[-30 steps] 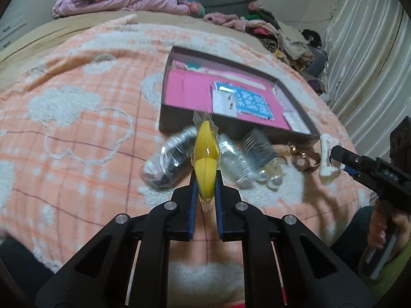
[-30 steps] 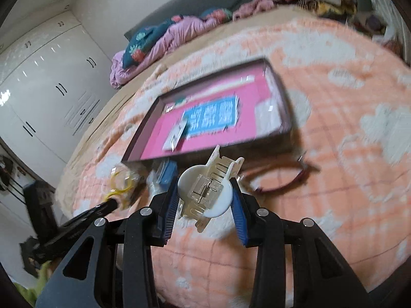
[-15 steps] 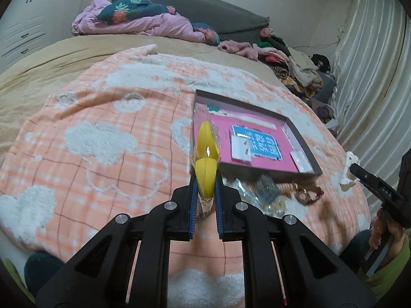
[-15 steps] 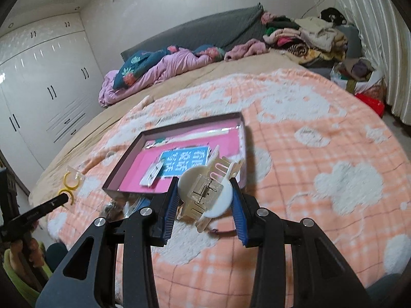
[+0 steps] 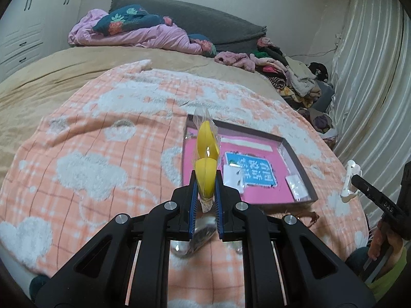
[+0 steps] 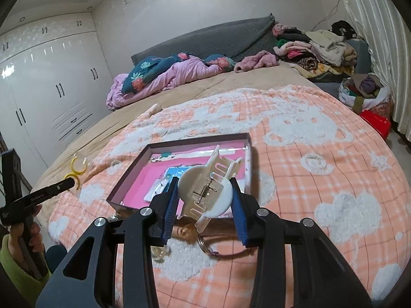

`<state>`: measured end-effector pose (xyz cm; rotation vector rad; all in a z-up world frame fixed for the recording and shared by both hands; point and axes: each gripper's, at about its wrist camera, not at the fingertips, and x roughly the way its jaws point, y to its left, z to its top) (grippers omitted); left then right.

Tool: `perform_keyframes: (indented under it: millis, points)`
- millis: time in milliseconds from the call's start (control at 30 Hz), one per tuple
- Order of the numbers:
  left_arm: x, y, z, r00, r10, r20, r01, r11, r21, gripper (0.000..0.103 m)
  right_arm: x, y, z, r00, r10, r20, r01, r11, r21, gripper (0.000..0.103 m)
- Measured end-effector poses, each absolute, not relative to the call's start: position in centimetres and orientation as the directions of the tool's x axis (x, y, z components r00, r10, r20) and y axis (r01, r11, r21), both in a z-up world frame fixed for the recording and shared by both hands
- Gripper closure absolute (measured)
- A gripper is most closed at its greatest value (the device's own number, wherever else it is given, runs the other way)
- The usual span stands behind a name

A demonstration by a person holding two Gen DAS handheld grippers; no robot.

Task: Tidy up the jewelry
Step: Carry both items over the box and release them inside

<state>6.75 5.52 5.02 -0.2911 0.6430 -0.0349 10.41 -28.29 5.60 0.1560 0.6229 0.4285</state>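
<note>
1. My left gripper (image 5: 205, 192) is pinched nearly fully closed on a clear packet of yellow rings (image 5: 206, 159). The packet stands upright between the pads, its long side running away from me and up.

2. My right gripper (image 6: 204, 200) is part open, its pads pressed on the two sides of a white hair clip (image 6: 208, 187). The clip sits tilted, its teeth pointing up and to the right.

3. The box (image 5: 298, 159), with its pink lining, lies open on the orange blanket (image 5: 90, 154). It is ahead of both grippers and below them. From the left gripper it sits forward and to the right; from the right gripper it sits forward and slightly left.

4. The box's long side runs roughly crosswise to the right gripper's reach, and its near wall is the edge I must clear.

5. I judge the right hand the nearer: the clip already overlaps the box's near right corner in its view.

6. Loose pieces, a key ring (image 6: 205, 243) among them, lie on the blanket just under the grippers, outside the box.
</note>
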Motion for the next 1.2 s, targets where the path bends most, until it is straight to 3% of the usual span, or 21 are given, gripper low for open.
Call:
perform_keyframes:
  millis: [1200]
  points:
    - [13.3, 0.3, 6.9, 0.818, -0.136, -0.559, -0.007, 0.969, -0.246, 0.097, 16.5, -23.6, 11.6, 0.727, 0.543, -0.419, -0.487, 0.839, 0.243, 0.066]
